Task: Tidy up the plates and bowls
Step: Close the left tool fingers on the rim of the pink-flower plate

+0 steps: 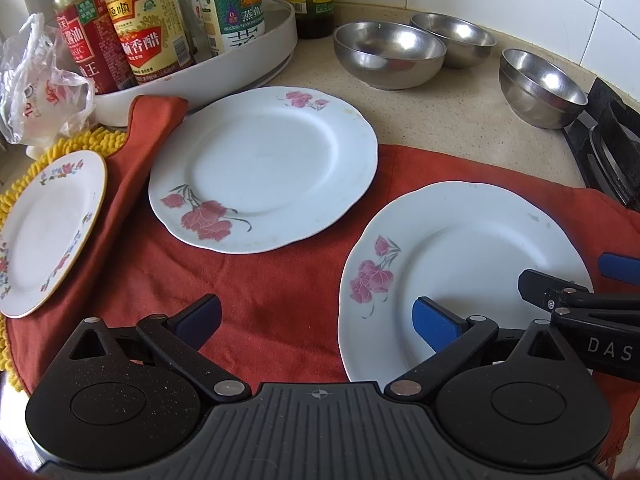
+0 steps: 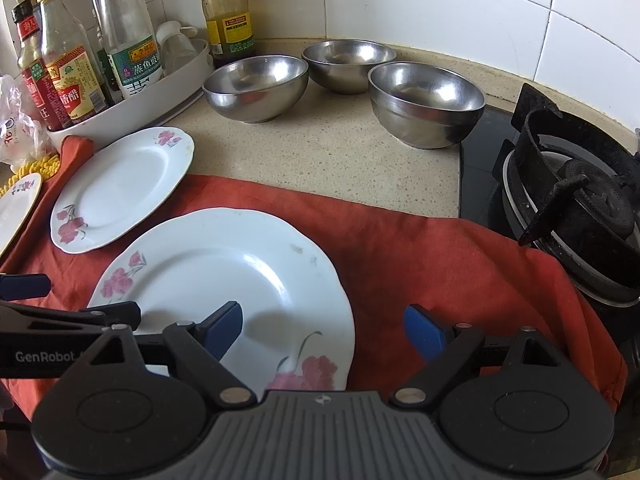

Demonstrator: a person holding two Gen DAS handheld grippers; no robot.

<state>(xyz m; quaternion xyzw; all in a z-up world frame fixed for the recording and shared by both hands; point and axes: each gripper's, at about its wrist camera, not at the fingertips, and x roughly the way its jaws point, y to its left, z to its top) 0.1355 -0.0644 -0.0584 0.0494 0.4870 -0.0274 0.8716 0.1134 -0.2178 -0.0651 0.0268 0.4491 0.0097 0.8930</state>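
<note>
Hovering with both grippers' fingers spread and empty, your right gripper [image 2: 322, 330] straddles the near plate's [image 2: 224, 280] rim on the red cloth [image 2: 420, 248]; next, close on it and stack it onto the middle plate [image 1: 264, 168].

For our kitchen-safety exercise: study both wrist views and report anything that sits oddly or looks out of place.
One steel bowl stands with its base over the edge of the black stove top, beside the burner, apart from the other two bowls. The small plate rests partly on a yellow mat, not flat on the cloth.
</note>
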